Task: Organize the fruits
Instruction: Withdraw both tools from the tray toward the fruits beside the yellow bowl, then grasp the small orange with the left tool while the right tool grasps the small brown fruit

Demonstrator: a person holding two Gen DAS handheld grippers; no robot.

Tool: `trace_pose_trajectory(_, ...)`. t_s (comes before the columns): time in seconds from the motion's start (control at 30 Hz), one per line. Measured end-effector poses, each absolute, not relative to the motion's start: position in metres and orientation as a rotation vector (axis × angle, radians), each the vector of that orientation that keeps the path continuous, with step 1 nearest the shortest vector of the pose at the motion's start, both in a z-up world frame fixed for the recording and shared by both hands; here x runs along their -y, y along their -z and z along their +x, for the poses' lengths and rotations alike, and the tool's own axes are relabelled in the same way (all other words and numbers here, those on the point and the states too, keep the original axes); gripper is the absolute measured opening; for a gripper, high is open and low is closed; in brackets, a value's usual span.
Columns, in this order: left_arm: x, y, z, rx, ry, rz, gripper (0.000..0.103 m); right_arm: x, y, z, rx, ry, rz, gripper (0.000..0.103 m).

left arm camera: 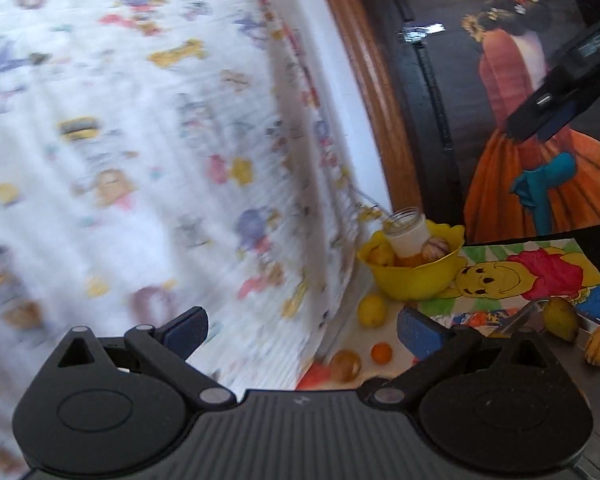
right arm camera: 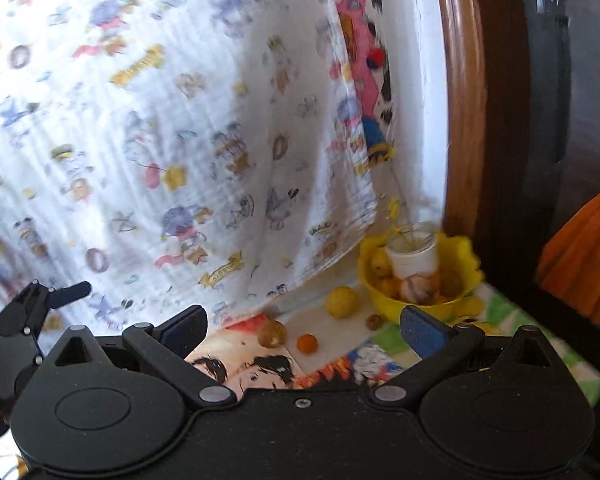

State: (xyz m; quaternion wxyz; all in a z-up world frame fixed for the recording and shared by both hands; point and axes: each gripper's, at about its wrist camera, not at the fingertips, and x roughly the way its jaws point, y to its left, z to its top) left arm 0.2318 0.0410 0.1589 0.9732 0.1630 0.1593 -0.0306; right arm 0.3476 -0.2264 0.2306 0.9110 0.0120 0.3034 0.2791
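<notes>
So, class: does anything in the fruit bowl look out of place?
Yes. A glass jar sits tilted inside the yellow bowl among the fruit, odd for a fruit bowl. Several fruits, like the lemon and small orange, lie loose outside it.

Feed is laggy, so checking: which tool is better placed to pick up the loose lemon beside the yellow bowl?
Probably right. The right tool is open, with the lemon just ahead between its fingers, near the bowl. The left tool, also open, sees it off toward its right finger.
</notes>
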Motion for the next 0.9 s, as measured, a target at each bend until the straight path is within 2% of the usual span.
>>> trace_pose_trajectory(0.2,-0.016,-0.106,0.280,-0.324,0.158,0.450,0.103,0.222,-0.133,0.416,-0.694,-0.584,0.111,0.100)
trace_pose_trajectory(0.4,0.014,-0.052,0.329,-0.374,0.244,0.603,0.102,0.218,-0.057,0.469,-0.787,-0.547,0.175,0.089)
trace_pose_trajectory(0.73,0.025,-0.012,0.394,-0.485,0.302,0.622,0.093,0.209,-0.007,0.526,-0.798,-0.507,0.188,0.072)
trace_pose_trajectory(0.9,0.024,0.001,0.416,-0.535,0.301,0.613,0.085,0.205,0.012,0.545,-0.834,-0.478,0.239,0.061)
